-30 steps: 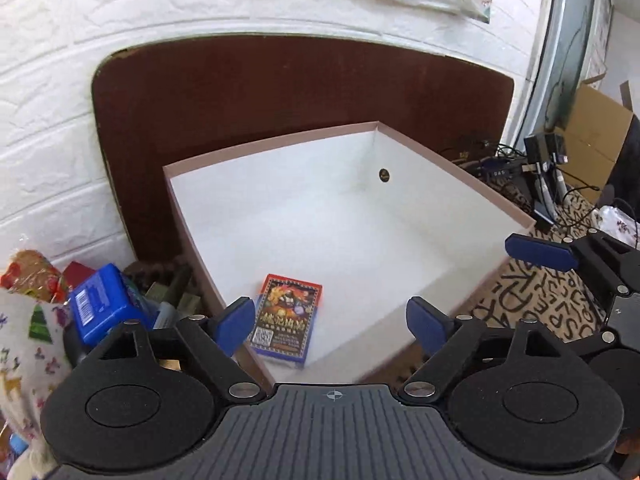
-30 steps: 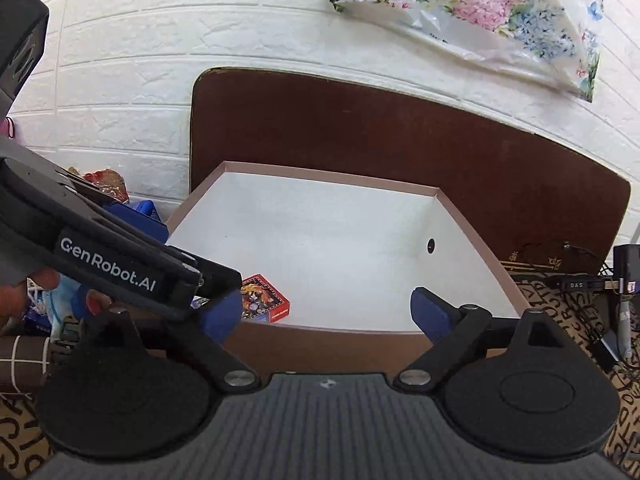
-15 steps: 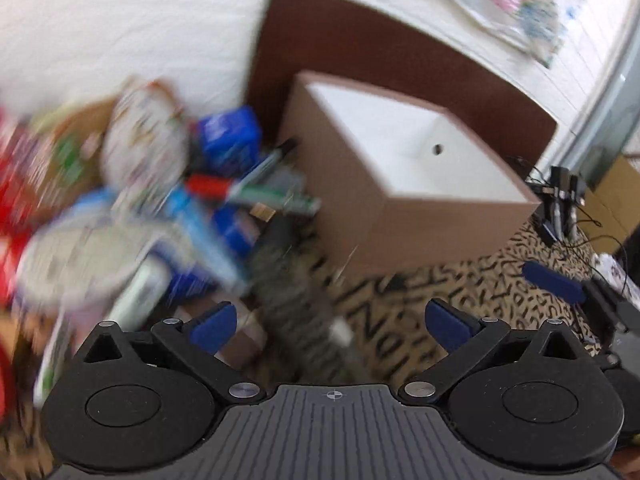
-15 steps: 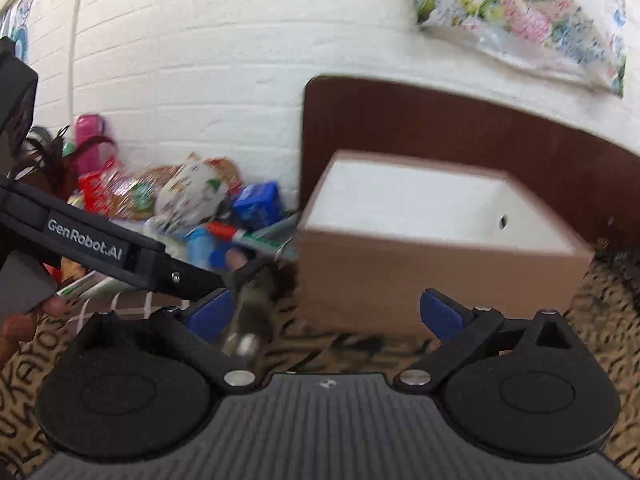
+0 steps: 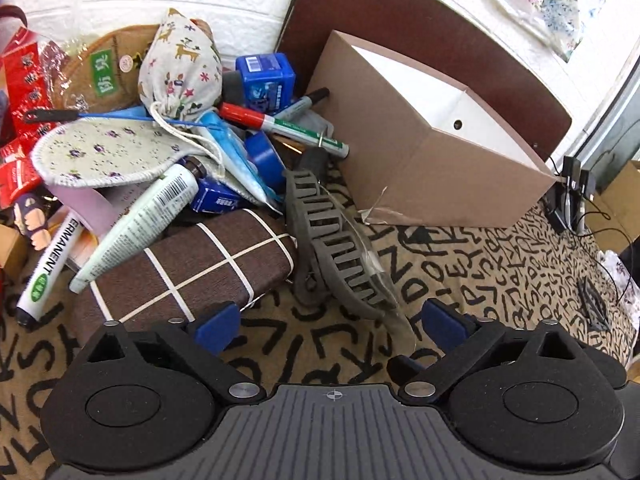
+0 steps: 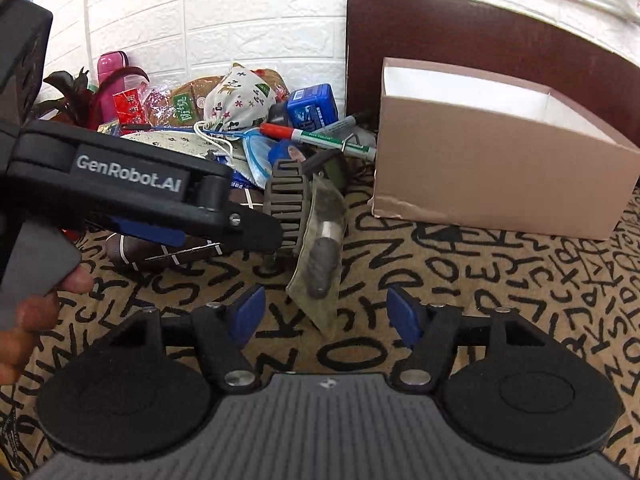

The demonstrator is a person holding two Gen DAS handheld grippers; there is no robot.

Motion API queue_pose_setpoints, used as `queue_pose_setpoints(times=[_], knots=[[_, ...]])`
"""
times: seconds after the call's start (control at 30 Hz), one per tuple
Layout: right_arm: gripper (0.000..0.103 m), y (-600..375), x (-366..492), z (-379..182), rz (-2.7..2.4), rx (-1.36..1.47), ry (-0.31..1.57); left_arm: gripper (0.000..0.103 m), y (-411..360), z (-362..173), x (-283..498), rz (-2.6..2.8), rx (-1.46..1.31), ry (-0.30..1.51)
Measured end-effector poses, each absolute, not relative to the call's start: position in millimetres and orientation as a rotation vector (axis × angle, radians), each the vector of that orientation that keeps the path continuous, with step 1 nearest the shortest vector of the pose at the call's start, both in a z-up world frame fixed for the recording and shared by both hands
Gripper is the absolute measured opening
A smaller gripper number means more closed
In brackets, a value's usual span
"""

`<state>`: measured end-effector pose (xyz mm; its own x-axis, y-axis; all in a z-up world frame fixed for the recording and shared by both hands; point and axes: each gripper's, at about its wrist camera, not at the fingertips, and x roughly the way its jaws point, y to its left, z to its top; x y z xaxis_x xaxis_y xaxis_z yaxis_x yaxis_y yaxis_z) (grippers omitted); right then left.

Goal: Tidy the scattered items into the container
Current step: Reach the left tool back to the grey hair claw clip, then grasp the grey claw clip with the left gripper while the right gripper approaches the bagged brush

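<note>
A grey hair claw in a clear plastic sleeve [image 5: 332,256] [image 6: 320,236] lies on the letter-print cloth, between the pile of items and the brown cardboard box [image 5: 420,160] [image 6: 496,176]. My left gripper [image 5: 330,325] hovers just short of it. Its jaws are closing, and only the sleeve's near corner lies between the pads, untouched. My right gripper [image 6: 326,314] comes from the other side. Its jaws are also closing, around the sleeve's lower tip without pressing it. A brown checked pouch [image 5: 192,264] lies by the left finger.
The pile holds a printed drawstring bag [image 5: 180,64], a blue box [image 5: 266,76], a red-capped marker [image 5: 280,124], a pale tube [image 5: 144,216] and a white marker [image 5: 44,264]. Cables and chargers [image 5: 572,184] sit right of the box. A hand [image 6: 32,312] holds the left tool's black body [image 6: 128,184].
Both views swung from over the box's white inside, where a card pack lay, down and left to the pile. The right jaws now stand narrower.
</note>
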<state>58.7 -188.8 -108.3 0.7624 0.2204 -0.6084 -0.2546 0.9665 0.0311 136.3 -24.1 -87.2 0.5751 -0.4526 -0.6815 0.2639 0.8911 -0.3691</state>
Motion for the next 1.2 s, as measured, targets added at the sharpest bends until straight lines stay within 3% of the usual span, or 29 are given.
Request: queue_pose_setpoints(times=[0.13, 0.23, 0.27, 0.33, 0.47, 0.57, 0.6, 0.63, 0.7, 1.03, 1.1, 1.2], knots=[[0.057, -189.2, 64.6, -110.8, 0.257, -0.046, 0.669, 0.086, -25.0, -90.3, 144.2, -0.433, -0.255, 0.866], [0.046, -192.1, 69.1, -113.5, 0.267, -0.011, 0.686, 0.066, -26.3, -94.3, 153.3, -0.446, -0.261, 0.882], [0.046, -193.1, 70.1, -114.4, 0.271, 0.003, 0.69, 0.064, -26.2, -96.2, 156.3, -0.445, -0.271, 0.889], [0.033, -194.4, 71.9, -116.3, 0.27, 0.022, 0.697, 0.064, -26.4, -99.3, 160.8, -0.438, -0.289, 0.896], [0.027, -195.6, 77.0, -121.5, 0.267, 0.033, 0.715, 0.071, -32.5, -102.8, 166.7, -0.437, -0.296, 0.899], [0.021, -198.5, 80.4, -124.4, 0.265, 0.049, 0.725, 0.067, -38.1, -105.2, 171.4, -0.442, -0.282, 0.901], [0.017, -199.9, 81.2, -125.2, 0.267, 0.059, 0.729, 0.063, -40.3, -105.9, 172.6, -0.448, -0.269, 0.9], [0.014, -201.1, 81.6, -125.9, 0.27, 0.069, 0.732, 0.044, -41.8, -107.4, 174.1, -0.458, -0.263, 0.904], [0.01, -202.1, 80.6, -126.3, 0.264, 0.068, 0.733, 0.04, -40.1, -110.9, 176.1, -0.468, -0.295, 0.919], [0.007, -200.1, 49.5, -109.6, 0.302, 0.002, 0.695, 0.035, -29.1, -98.0, 141.7, -0.474, -0.251, 0.886], [0.007, -200.6, 34.8, -106.2, 0.316, -0.019, 0.703, 0.025, -22.5, -94.4, 125.9, -0.486, -0.229, 0.884], [0.007, -201.5, 9.6, -106.1, 0.328, -0.055, 0.731, 0.025, -11.4, -94.8, 101.8, -0.504, -0.217, 0.891]])
